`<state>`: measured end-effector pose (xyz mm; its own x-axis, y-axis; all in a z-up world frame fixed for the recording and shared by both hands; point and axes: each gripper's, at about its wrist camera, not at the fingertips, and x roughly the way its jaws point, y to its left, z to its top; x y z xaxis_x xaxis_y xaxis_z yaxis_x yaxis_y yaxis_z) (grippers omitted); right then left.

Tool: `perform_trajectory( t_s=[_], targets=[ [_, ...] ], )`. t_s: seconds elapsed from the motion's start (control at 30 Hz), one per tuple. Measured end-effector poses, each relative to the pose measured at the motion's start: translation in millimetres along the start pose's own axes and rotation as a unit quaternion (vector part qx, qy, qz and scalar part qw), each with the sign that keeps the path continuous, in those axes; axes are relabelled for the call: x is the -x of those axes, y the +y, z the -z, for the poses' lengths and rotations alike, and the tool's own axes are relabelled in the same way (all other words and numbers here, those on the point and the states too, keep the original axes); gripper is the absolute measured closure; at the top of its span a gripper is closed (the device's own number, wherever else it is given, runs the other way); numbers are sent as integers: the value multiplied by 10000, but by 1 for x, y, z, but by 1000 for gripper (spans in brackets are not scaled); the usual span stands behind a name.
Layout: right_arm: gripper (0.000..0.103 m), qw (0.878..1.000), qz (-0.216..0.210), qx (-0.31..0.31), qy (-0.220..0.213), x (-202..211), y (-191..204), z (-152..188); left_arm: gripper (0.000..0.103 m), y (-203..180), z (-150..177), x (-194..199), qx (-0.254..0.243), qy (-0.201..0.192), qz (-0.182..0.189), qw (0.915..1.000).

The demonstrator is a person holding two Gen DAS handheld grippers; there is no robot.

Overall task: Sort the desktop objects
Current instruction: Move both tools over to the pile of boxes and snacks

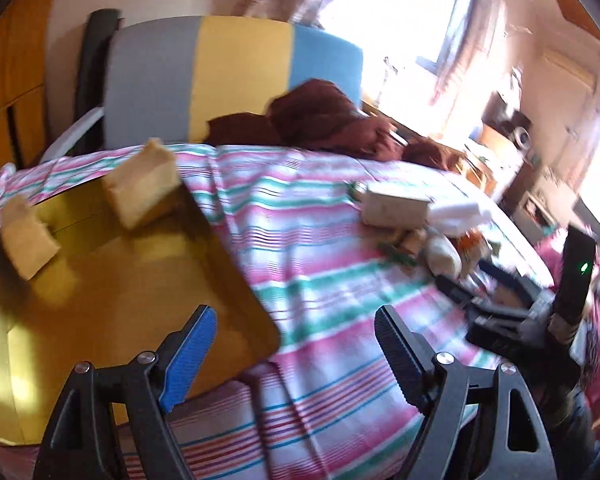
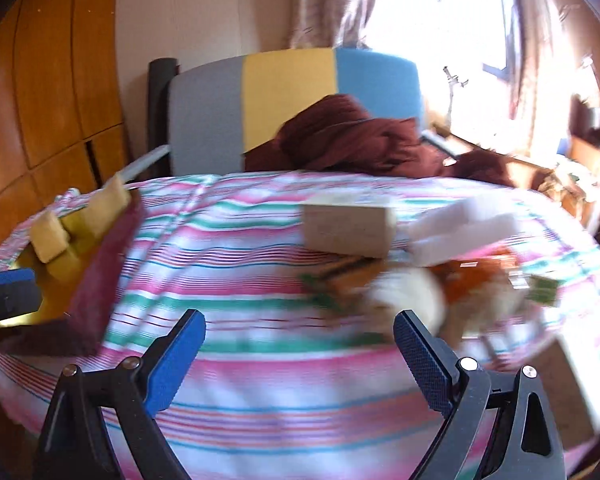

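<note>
Hovering over striped counter (image 1: 320, 240) | both jaws wide, empty | blocks (image 1: 144, 188) already traywards (image 1: 100, 300), pile (image 2: 420, 280) awaits sorting

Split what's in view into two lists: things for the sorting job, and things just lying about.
For the job: gold tray, two sponges on it, wooden block, white packet, blurred pile of small items.

Lying about: striped cloth, maroon fabric, chair, curtains.

A glossy gold tray (image 1: 120, 280) mirrors matt, porous tan blocks (image 1: 144, 184). Striped woven cloth (image 1: 308, 240) covers the surface. A wooden block (image 2: 348, 228) looks smooth.
</note>
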<state>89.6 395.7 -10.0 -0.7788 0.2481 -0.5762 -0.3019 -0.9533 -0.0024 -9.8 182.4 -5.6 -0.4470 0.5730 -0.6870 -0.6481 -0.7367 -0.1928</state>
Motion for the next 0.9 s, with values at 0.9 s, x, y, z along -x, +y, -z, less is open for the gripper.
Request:
perform_trajectory(
  t_s=[0.9],
  targets=[
    [0, 9970, 557, -144, 514, 32, -177, 32, 20, -150, -124, -155, -4460, 1573, 878, 8767]
  ],
)
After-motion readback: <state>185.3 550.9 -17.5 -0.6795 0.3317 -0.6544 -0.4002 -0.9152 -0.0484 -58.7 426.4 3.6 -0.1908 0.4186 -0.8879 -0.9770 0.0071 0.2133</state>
